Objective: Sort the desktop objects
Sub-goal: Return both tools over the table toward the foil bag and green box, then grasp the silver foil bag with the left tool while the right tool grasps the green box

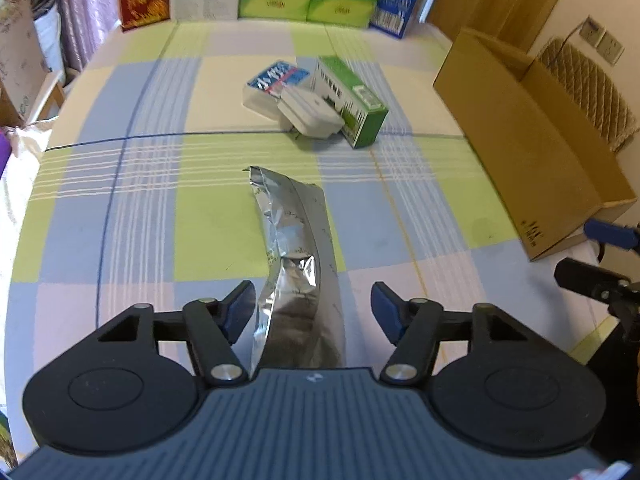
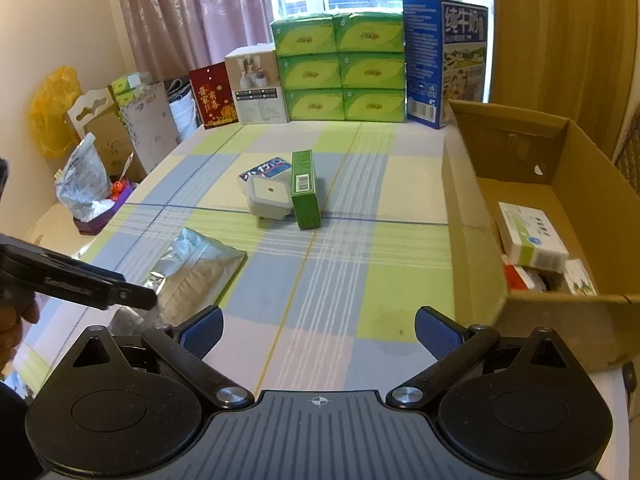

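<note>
Crinkled silver foil fills the gap of the left claw [image 1: 313, 306]: a foil pouch [image 1: 294, 248] lies flat on the checked surface [image 1: 132, 208], its near end between the spread blue pads, neither of which presses it. The claw stands wide, seemingly so that it can straddle the pouch's full breadth before closing; the pouch is not yet held.

The right claw [image 2: 319, 332] is also wide and empty, hovering over bare cloth with the pouch off to its left. It looks parked there to leave the left side room.

Ahead of both claws, in the middle of the surface, three things are huddled together: a white plug-in device [image 2: 269, 196], leaning on a blue-and-white box [image 2: 264, 170], and a green carton [image 2: 305, 192] touching its right side. They likely await sorting.

To the right claw's right stands an open cardboard box [image 2: 560, 168], already holding several small packets, so it is probably the destination.

Farthest off, stacked green tissue packs [image 2: 340, 68] line the window.
</note>
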Tool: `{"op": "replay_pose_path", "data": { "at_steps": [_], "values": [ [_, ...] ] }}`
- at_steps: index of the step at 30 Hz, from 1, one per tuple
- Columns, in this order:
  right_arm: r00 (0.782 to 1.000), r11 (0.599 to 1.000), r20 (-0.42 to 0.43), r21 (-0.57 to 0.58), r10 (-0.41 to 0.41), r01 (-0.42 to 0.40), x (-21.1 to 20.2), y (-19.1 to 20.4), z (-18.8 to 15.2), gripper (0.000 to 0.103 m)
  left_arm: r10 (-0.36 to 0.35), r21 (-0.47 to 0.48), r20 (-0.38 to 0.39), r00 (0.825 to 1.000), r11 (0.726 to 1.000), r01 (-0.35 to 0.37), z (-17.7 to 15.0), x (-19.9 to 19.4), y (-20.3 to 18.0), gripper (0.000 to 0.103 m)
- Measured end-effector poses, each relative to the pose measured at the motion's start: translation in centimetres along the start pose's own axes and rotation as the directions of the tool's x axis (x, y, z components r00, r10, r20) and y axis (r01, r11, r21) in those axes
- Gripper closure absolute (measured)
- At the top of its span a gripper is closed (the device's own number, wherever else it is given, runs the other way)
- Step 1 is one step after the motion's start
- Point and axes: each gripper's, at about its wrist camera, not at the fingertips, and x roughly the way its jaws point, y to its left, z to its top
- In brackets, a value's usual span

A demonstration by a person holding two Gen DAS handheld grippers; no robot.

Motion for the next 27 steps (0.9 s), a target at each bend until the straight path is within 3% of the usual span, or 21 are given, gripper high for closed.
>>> {"op": "replay_pose_path", "data": {
  "at_steps": [2, 15, 20, 27],
  "values": [
    [1.000, 1.000, -0.011, -0.007, 0.000, 0.000, 0.9, -0.1, 0.2, 0.004, 0.010, 0.011, -0.022, 1.000, 1.000, -0.009, 0.4, 1.3, 0.0, 0.050],
    [0.998, 1.000, -0.069, -0.020, 0.008, -0.010, 5.9, -0.4, 0.8, 0.004, 0.040, 0.094, -0.127, 0.991, 0.995, -0.028, 1.6, 7.0, -0.6, 0.058],
    [0.997, 0.999, -0.071, -0.035, 0.008, -0.010, 7.1, -0.3, 1.3, 0.004, 0.026, 0.090, -0.104, 0.994, 0.996, -0.017, 1.8, 6.9, -0.2, 0.070],
    [0.998, 0.996, -0.050, -0.089, 0.026, -0.031, 9.1, 0.3, 3.6, 0.004, 0.048, 0.026, -0.051, 0.998, 0.999, -0.047, 4.4, 6.9, 2.3, 0.071]
  ]
}}
